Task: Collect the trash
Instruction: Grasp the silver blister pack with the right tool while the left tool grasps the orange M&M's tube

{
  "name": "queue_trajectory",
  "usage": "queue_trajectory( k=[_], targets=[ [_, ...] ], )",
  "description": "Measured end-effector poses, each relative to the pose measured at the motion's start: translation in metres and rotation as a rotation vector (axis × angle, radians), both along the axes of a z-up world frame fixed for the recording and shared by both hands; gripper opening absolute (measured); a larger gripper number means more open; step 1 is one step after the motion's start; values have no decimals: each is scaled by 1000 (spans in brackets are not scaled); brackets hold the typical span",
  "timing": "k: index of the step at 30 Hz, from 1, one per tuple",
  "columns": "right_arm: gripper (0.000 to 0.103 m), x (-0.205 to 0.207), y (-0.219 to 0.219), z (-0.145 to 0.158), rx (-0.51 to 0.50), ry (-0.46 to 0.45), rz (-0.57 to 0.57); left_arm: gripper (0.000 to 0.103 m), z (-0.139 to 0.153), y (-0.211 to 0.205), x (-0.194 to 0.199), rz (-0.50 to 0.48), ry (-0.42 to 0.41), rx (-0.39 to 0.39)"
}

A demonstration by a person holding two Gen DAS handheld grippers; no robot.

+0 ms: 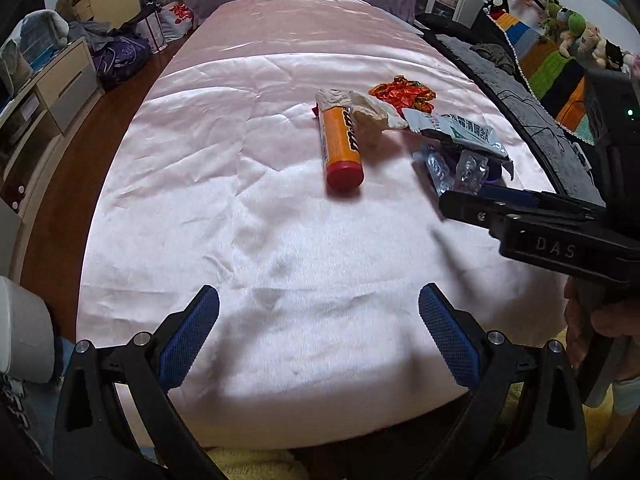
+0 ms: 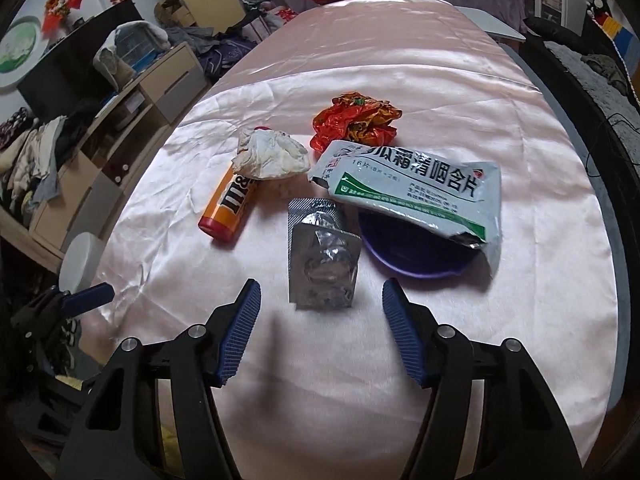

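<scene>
The empty blister pack (image 2: 323,264) lies flat on the pink satin cloth (image 2: 440,92) of the table, nearest my right gripper (image 2: 321,332) and toward the table's near edge, just beside the purple dish (image 2: 404,258). I judge it very light, thin and crinkly, stiff enough to pinch but apt to skate on the slick cloth, so I would nip its near edge, or press down and close across its width. The white-and-green lozenge sachet (image 2: 412,188) rests on the dish rim; it looks limp and light, best taken by its torn corner. Farther back sit the crumpled tissue (image 2: 272,156), soft and squashable, the orange candy tube (image 2: 228,210), rigid and likely to roll, and the red foil wrapper (image 2: 356,122). My right jaws stand parted, nothing between them. My left gripper (image 1: 319,334) hovers over bare cloth, jaws wide and empty.
</scene>
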State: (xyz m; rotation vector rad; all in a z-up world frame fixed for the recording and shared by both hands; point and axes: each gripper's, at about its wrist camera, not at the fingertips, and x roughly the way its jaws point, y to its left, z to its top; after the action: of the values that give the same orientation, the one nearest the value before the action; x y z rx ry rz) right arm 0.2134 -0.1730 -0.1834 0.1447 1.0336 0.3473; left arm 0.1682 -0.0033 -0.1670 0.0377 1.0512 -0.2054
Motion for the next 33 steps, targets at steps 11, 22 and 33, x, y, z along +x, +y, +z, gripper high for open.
queue_trajectory(
  k=[11,22,33],
  targets=[
    [35,11,-12,33,18,-87,36,73,-2,-12,61,-17,-11,-34],
    [35,21,-30,48,29,-118,16,38,-16,-34,94,-47,16,-22],
    [35,3,-31,61,29,-147,25,26,-3,-28,68,-14,-4,-6]
  ],
)
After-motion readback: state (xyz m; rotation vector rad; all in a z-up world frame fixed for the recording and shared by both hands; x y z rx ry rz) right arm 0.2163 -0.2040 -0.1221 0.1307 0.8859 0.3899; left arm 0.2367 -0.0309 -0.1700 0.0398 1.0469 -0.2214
